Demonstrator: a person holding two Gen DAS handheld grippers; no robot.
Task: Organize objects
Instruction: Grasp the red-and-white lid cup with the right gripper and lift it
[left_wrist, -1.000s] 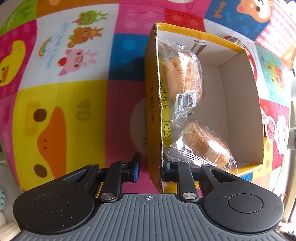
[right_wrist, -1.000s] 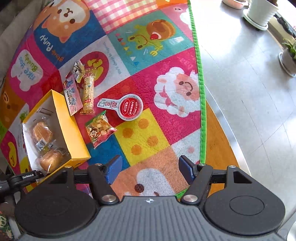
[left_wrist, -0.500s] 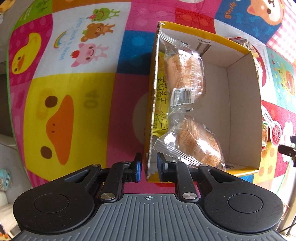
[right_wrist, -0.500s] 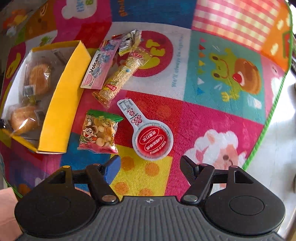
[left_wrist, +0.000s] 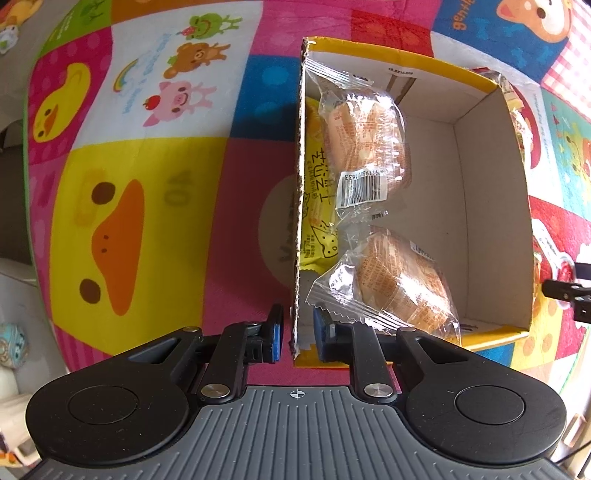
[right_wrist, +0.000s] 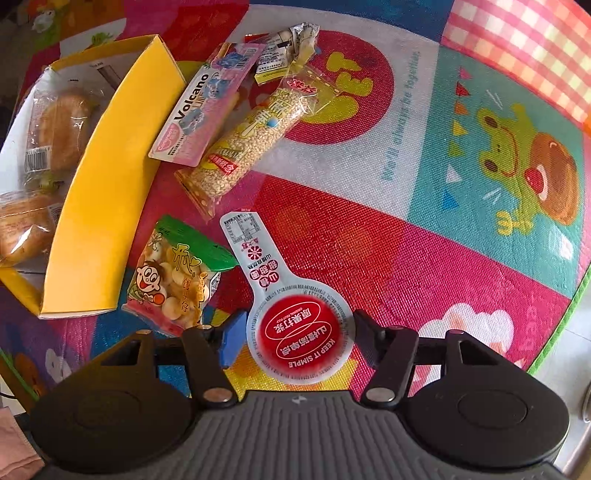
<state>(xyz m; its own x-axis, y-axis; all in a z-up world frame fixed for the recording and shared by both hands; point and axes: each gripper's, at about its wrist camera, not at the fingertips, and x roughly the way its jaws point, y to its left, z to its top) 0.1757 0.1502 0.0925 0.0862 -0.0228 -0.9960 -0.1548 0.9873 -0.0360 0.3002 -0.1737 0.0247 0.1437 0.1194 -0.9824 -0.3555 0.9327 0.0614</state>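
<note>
A yellow cardboard box (left_wrist: 491, 192) lies open on the play mat and holds two wrapped cakes (left_wrist: 369, 147) and a yellow packet (left_wrist: 317, 206). My left gripper (left_wrist: 295, 334) is shut on the box's near left wall, one finger inside and one outside. In the right wrist view the box (right_wrist: 107, 192) is at the left. My right gripper (right_wrist: 299, 334) is open and straddles a round red-lidded jelly cup (right_wrist: 299, 339) lying flat on the mat. A green snack bag (right_wrist: 173, 277), a sesame bar (right_wrist: 247, 136), a pink Volcano packet (right_wrist: 207, 107) and a small wrapped candy (right_wrist: 284, 51) lie beside the box.
The colourful play mat (right_wrist: 443, 221) has open space to the right of the snacks, ending at a green border (right_wrist: 569, 317) with grey floor beyond. In the left wrist view the mat (left_wrist: 147, 184) stretches left of the box.
My right gripper has come down and forward over the snacks until the red-lidded cup lies between its open fingers. My left gripper has closed on the box wall.
</note>
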